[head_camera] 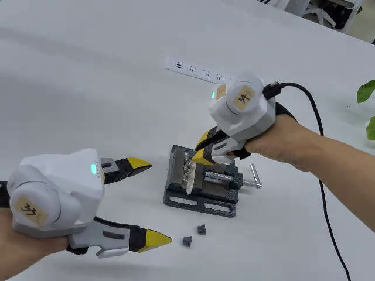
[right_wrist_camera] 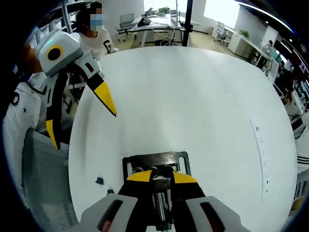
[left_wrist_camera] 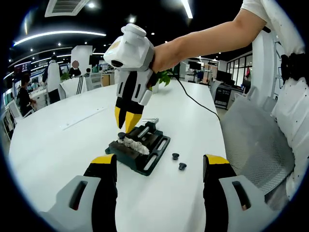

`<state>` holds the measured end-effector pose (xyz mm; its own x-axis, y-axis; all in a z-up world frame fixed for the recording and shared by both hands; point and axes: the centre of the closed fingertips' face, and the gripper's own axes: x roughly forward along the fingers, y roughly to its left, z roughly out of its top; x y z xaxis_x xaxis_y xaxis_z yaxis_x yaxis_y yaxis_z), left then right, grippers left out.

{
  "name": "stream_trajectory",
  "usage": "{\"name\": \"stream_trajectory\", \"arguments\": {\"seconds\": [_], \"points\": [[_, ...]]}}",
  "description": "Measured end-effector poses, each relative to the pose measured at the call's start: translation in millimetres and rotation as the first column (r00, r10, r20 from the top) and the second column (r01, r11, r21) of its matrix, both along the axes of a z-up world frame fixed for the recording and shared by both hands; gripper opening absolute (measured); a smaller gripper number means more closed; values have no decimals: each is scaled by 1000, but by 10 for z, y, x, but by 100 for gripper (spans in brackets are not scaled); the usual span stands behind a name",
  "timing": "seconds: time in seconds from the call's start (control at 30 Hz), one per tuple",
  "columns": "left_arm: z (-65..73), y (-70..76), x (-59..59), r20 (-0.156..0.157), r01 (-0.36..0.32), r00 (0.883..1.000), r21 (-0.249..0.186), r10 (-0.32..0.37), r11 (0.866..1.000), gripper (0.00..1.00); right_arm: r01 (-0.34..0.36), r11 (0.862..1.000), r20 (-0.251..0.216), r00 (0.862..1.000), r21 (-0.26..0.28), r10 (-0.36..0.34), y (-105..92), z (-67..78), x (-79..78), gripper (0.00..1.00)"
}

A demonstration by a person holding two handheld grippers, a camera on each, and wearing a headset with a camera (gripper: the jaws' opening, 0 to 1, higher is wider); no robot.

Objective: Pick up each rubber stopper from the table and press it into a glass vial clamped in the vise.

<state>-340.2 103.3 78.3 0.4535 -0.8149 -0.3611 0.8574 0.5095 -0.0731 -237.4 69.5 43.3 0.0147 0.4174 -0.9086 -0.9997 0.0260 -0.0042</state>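
A dark grey vise on the white table clamps a row of glass vials. My right gripper points down onto the near end of that row, its jaws shut on a dark rubber stopper that sits at a vial's mouth. Its yellow tips close over the vise. Two loose stoppers lie in front of the vise. My left gripper hovers open to the left of them, holding nothing. From the left gripper view the vise and both stoppers lie ahead.
A white power strip lies beyond the vise. A black cable trails off the right gripper across the table. Green plant leaves show at the right edge. The vise's screw handle sticks out to the right.
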Motion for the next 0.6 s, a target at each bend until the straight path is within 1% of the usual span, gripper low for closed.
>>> {"name": "stream_trajectory", "arguments": {"seconds": [0.2,0.23,0.4,0.43,0.57,0.6], "points": [[0,10,-11,1,4,1000,13,-4,1000,72,46,997,7,999,64,-47,-99,105,-74,15],[2,10,-14,2,6,1000,14,-6,1000,72,57,996,6,998,74,-58,-107,101,-75,16],[0,-1,-35,4,16,1000,29,-16,999,72,106,984,0,994,144,-107,-194,198,-165,21],[-1,-8,-42,6,20,1000,33,-20,999,72,119,980,-4,993,158,-120,-223,200,-183,22],[-4,-36,-66,6,31,999,47,-32,998,71,141,972,1,990,187,-144,-320,249,-242,26],[-6,-44,-70,7,34,999,49,-34,998,71,153,968,0,988,201,-156,-348,265,-261,27]]}}
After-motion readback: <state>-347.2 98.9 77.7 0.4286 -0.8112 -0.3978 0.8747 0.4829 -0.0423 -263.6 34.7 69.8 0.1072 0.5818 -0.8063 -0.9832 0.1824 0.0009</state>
